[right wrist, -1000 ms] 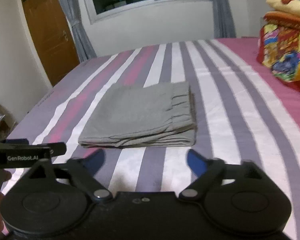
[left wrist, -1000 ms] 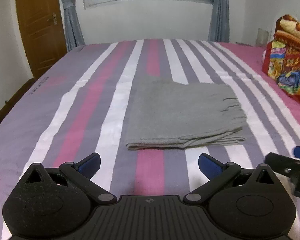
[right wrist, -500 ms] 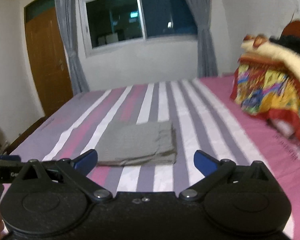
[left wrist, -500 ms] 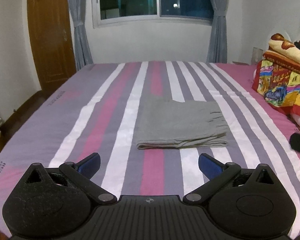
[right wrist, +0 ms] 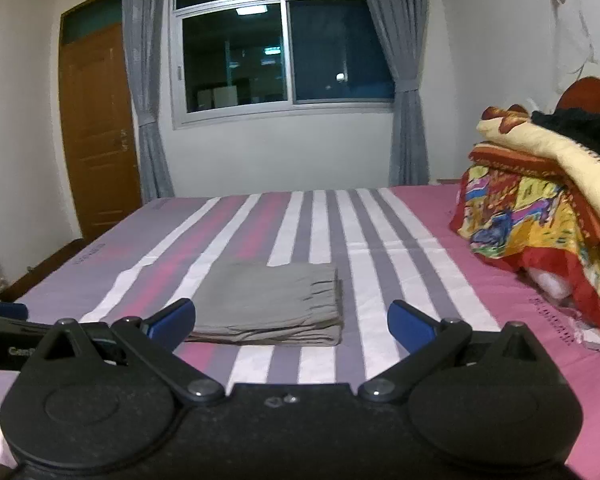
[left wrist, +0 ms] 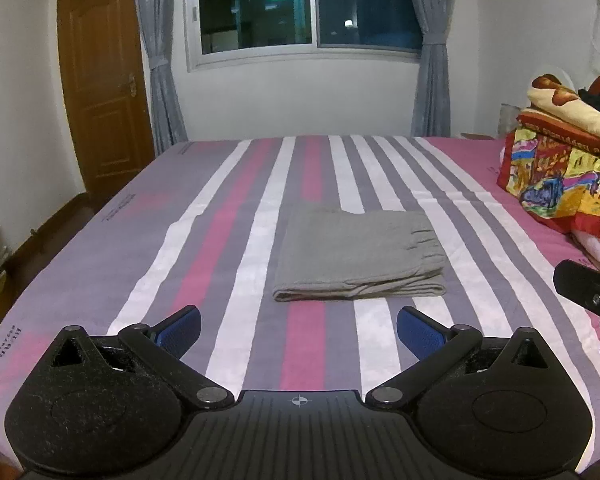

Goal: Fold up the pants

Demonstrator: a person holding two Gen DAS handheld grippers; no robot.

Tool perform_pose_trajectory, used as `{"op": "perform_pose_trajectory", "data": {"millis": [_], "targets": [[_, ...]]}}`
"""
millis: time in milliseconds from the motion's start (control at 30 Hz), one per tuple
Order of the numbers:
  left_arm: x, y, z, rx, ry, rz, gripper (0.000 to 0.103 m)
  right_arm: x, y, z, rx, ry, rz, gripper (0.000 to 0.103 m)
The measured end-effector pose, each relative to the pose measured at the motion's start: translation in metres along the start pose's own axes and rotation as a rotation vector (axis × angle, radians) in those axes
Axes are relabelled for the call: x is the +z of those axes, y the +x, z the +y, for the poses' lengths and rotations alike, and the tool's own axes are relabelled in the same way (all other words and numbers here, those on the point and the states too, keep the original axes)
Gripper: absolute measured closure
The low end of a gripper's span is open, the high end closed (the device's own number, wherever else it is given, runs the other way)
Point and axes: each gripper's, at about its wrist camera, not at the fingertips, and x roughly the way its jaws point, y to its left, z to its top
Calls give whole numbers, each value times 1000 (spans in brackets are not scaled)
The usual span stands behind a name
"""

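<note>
Grey pants (left wrist: 358,256) lie folded into a flat rectangle in the middle of the striped bed (left wrist: 220,248), with the folded edge toward me. The same pants (right wrist: 272,304) show in the right wrist view, just beyond the fingers. My left gripper (left wrist: 299,326) is open and holds nothing, back from the pants' near edge. My right gripper (right wrist: 291,320) is open too, well clear of the cloth. A black part of the right gripper (left wrist: 588,292) shows at the right edge of the left wrist view.
A pile of bright patterned bedding (right wrist: 540,216) sits on the bed's right side. A wooden door (left wrist: 100,92) stands at the left, and a curtained window (left wrist: 308,8) fills the far wall. Part of the left gripper (right wrist: 4,332) shows at the left edge.
Both grippers have pulled back and risen away from the folded pants, which look smaller and farther off. Both stay open and the pants have not moved.
</note>
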Motion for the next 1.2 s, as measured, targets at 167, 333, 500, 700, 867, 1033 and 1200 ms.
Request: {"op": "perform_pose_trajectory", "data": {"millis": [167,333,500,700,867,1033,1200], "targets": [[0,1,-3,-14,-2,10,0,0,3,-5,-13,21,7,0],[2,4,-4,-16,-2,12,0,-1,8,-5,-16,26,15,0],[4,7,-6,-14,3,14,0,0,12,-3,-19,22,20,0],[4,11,-6,-15,3,17,0,0,16,-3,-25,22,27,0],[5,13,-6,-15,-3,14,0,-1,18,-3,-22,28,35,0],[5,17,-7,-15,0,14,0,0,19,-2,-23,20,37,0],[5,18,-9,-14,6,13,0,-1,21,-2,-27,22,45,0]]}}
